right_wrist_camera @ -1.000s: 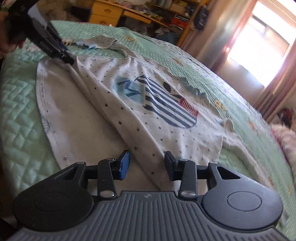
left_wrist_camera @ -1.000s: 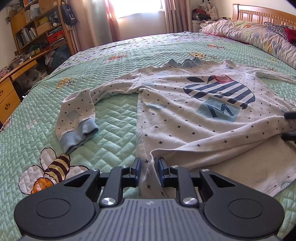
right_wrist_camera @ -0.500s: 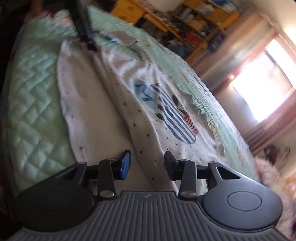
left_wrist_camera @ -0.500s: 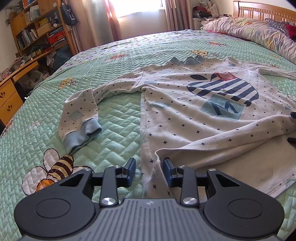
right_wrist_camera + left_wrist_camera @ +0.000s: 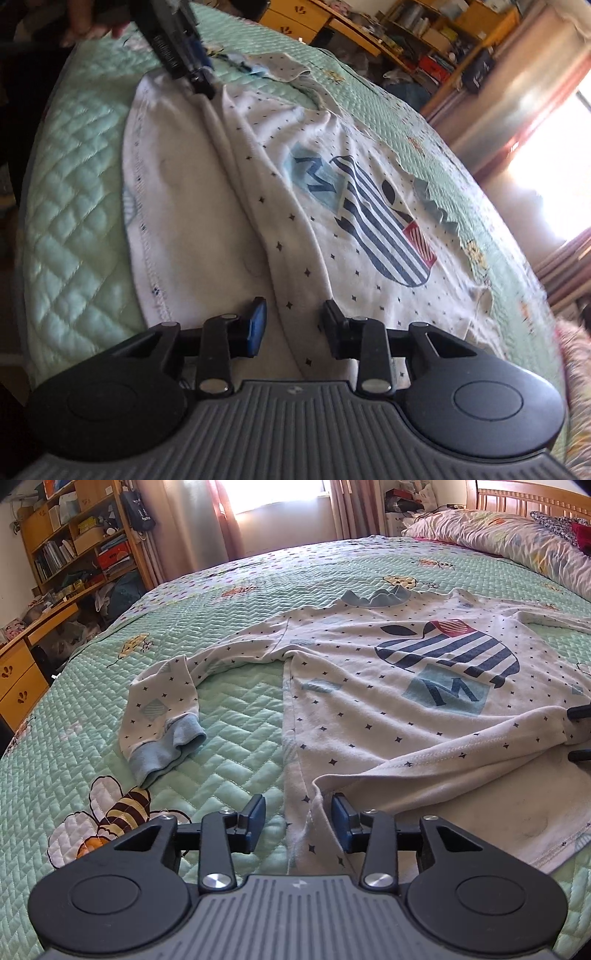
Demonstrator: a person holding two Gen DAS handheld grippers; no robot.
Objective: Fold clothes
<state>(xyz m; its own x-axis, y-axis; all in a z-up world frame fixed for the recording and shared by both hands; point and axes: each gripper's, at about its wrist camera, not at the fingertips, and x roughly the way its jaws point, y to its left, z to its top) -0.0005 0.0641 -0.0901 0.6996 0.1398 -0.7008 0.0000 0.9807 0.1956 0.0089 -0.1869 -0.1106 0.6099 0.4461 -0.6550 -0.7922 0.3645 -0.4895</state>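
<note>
A white long-sleeved shirt with small dark dots and a striped print lies spread on the green quilted bed. Its near hem is turned up, so the plain inside shows. My left gripper sits at the hem's left corner with its jaws opening. The cloth lies between the pads and they do not press it. My right gripper straddles the raised hem fold on the other side with its jaws closing, and the pads are not clamped. Its fingertips show at the right edge of the left wrist view. The left gripper appears far off in the right wrist view.
One sleeve with a blue cuff curls on the quilt to the left. Pillows and bedding lie by the wooden headboard at the back right. A bookshelf and a desk with drawers stand beyond the bed's left side. A person's hand holds the left gripper.
My left jaws were shut on the hem corner and have spread, letting the cloth slacken between them. The right view has rolled, and the right jaws have narrowed slightly over the fold.
</note>
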